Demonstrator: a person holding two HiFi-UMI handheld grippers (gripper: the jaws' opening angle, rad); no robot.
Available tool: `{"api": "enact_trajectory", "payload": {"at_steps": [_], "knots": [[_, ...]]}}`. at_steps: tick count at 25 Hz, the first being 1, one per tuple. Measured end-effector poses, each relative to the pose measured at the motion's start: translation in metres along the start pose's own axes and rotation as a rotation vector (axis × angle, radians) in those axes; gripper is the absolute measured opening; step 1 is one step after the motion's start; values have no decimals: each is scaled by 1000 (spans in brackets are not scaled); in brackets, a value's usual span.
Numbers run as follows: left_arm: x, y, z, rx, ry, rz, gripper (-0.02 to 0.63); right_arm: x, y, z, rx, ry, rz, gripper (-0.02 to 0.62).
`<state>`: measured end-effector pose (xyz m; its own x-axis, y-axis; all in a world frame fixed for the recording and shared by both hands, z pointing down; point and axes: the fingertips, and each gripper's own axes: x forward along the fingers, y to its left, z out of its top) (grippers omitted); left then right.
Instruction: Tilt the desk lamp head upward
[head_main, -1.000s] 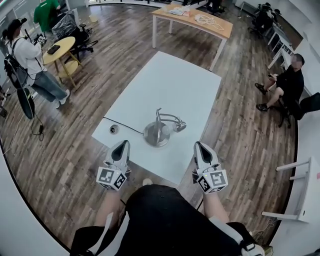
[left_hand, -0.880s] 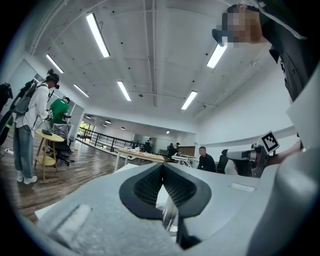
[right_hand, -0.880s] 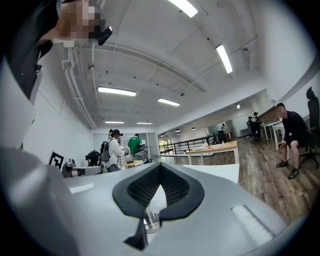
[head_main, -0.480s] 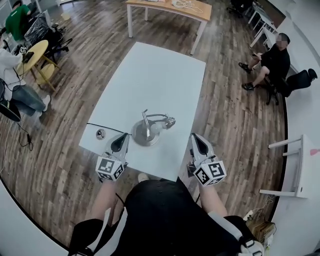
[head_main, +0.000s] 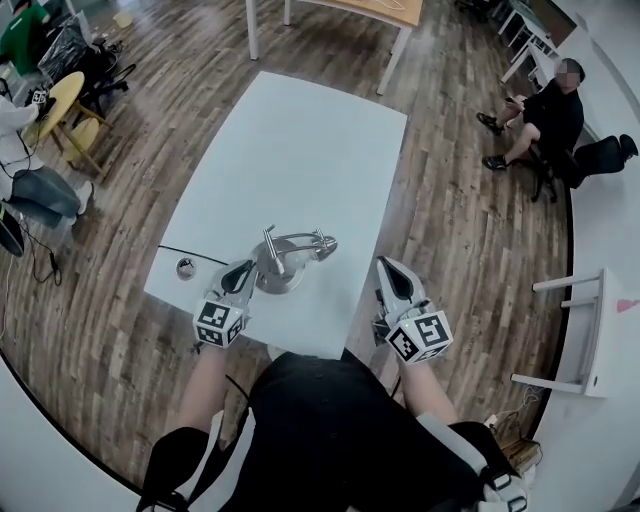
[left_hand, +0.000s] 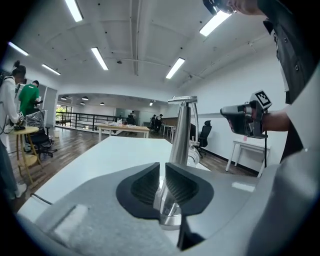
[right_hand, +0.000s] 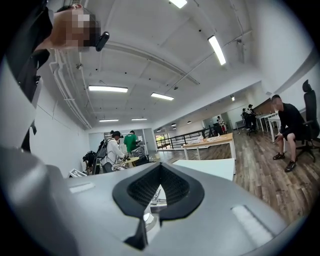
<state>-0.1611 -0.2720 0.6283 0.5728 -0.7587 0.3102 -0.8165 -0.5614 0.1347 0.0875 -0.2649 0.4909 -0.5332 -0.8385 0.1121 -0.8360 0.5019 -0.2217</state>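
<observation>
A chrome desk lamp (head_main: 268, 245) stands near the front edge of the white table (head_main: 300, 140), on a round base (head_main: 275, 275). Its arm arches right to the small head (head_main: 326, 245), which hangs low. My left gripper (head_main: 240, 277) is just left of the base and points at the post (left_hand: 181, 130). Its jaws have just been opening and stand a narrow gap apart, with nothing between the pads. My right gripper (head_main: 388, 270) is shut and empty, off the table's right front corner, apart from the lamp.
A black cable (head_main: 190, 252) and a small round puck (head_main: 185, 267) lie on the table left of the lamp. A seated person (head_main: 545, 115) is at far right, other people and a yellow round table (head_main: 55, 100) at far left, a wooden table (head_main: 350, 8) behind.
My left gripper has moved forward and down to the lamp's base. The right gripper has shifted slightly forward. The lamp itself has not moved.
</observation>
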Motion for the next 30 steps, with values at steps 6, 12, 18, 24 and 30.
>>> {"api": "enact_trajectory", "payload": {"at_steps": [6, 12, 18, 24, 30], "knots": [[23, -9, -39, 72, 143, -81, 141, 1, -4, -9, 17, 21, -3, 5], [37, -18, -58, 112, 216, -141, 205, -8, -8, -13, 24, 26, -32, 5], [48, -19, -74, 177, 279, -178, 229, -14, -14, -17, 30, 28, -63, 5], [51, -21, -89, 200, 345, -208, 229, -2, 0, -26, 62, 63, -4, 5], [51, -22, -90, 185, 348, -226, 229, 28, 28, -64, 412, 193, 166, 68]]}}
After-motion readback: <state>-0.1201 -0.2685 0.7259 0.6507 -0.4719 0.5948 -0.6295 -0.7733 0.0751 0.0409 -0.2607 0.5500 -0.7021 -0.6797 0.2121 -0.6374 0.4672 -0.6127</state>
